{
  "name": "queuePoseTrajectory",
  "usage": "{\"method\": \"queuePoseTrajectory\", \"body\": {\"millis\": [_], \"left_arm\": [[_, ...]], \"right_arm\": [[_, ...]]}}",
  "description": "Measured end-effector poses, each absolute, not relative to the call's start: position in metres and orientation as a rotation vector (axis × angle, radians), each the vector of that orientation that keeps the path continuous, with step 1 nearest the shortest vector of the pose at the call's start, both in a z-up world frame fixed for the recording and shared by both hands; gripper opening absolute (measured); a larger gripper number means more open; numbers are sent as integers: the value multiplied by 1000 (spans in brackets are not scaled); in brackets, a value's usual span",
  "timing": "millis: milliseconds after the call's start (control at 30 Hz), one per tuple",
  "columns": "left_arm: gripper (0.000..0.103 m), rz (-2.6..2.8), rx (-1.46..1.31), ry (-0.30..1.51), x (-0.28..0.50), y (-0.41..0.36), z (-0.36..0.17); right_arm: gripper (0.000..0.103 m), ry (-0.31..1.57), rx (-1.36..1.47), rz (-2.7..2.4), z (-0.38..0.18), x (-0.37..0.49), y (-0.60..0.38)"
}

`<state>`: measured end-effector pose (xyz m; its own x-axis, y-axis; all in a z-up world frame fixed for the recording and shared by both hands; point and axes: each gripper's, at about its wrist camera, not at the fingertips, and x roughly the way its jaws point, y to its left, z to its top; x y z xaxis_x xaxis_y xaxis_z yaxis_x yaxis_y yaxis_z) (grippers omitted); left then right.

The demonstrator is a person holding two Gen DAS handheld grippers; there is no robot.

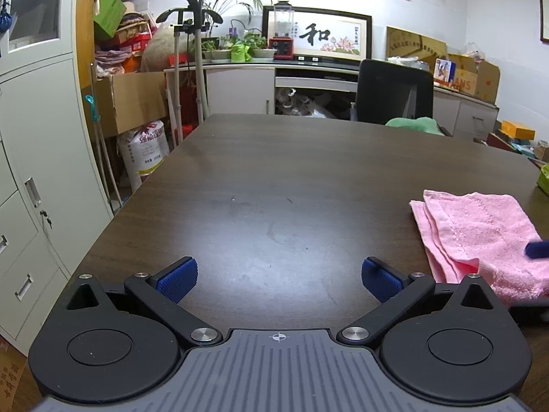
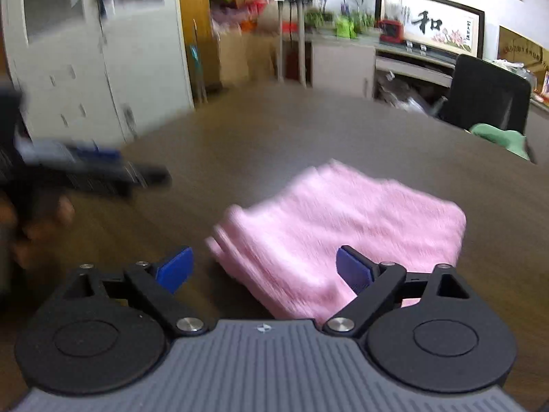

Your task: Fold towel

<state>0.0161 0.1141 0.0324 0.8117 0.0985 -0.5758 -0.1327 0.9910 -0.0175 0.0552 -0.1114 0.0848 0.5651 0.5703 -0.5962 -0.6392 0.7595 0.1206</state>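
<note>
Two grippers are in view, and neither holds anything. Left gripper (image 1: pixel 278 279) has its jaws spread wide over bare dark table (image 1: pixel 274 171), well to the left of the pink towel (image 1: pixel 480 233). Right gripper (image 2: pixel 262 271) is likewise spread, its right pad lying over the towel's near edge and its left pad over bare wood beside it. The towel lies on the table toward its right side, already doubled: stacked layer edges show along its left side in both views. The right wrist view is smeared by motion, so whether the pad touches the cloth cannot be confirmed. Judged state: folding largely complete, or one fold remaining. Risks noted: a pinch at the stacked edge may catch only the top layers, pulling the fold open; a fast approach may drag the pile and skew it; the left gripper stands too far off to steady the cloth if it slides.
</note>
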Motion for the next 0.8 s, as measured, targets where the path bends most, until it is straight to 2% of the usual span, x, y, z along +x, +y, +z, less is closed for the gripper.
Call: {"method": "queuePoseTrajectory", "body": {"millis": [133,200,333,533,567,800], "left_arm": [[103,132,-65,609,16,114,32],[103,121,-57,608,15,111,31],[103,91,-33,598,14,104,28],[103,6,-35,569,18,85,39],[103,-1,-35,567,19,84,40],[103,-95,48,577,60,23,53]], "right_arm": [[94,599,-149,486,89,65,-113],[94,601,-249,370,73,75,-101],[94,632,-321,466,43,77,-83],[95,555,-149,552,67,74,-128],[97,526,-99,547,73,73,-143],[98,540,346,504,68,98,-232]]}}
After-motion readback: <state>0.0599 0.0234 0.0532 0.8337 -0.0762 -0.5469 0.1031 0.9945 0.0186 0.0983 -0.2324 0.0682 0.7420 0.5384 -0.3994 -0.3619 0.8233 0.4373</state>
